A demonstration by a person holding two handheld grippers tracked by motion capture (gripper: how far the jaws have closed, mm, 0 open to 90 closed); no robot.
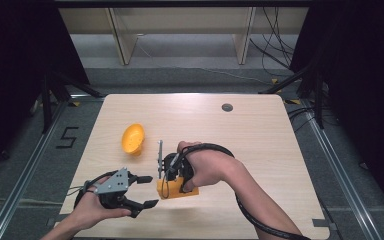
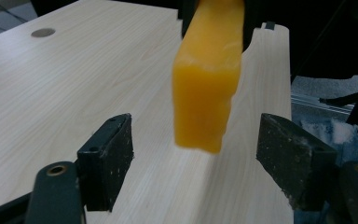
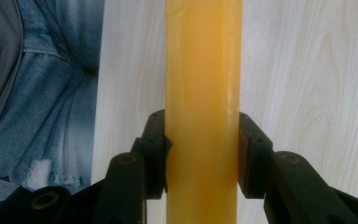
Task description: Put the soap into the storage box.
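Right now the right gripper [image 1: 172, 184] is clamped on an orange block [image 1: 177, 190], a long bar with a squarish cross-section. In the right gripper view both black pads [image 3: 156, 154] press flat against the opposite long sides of the block [image 3: 203, 112], which runs straight up the middle of that view between the jaws. In the high view the block sits near the front middle of the light wooden table [image 1: 240, 130], under the person's right hand [image 1: 207, 167]; whether it rests on the tabletop or is lifted just off it, I cannot tell.

The left gripper [image 1: 147, 191] has its jaws wide apart and holds nothing. It points at the block's near end from the left, close to it but not touching. In the left gripper view the blurred end of the block [image 2: 207, 84] shows beyond the two open pads [image 2: 107, 158], in the gap between them.

Farther back on the table, well apart from both grippers, lies an orange bowl [image 1: 132, 138] tipped on its side.
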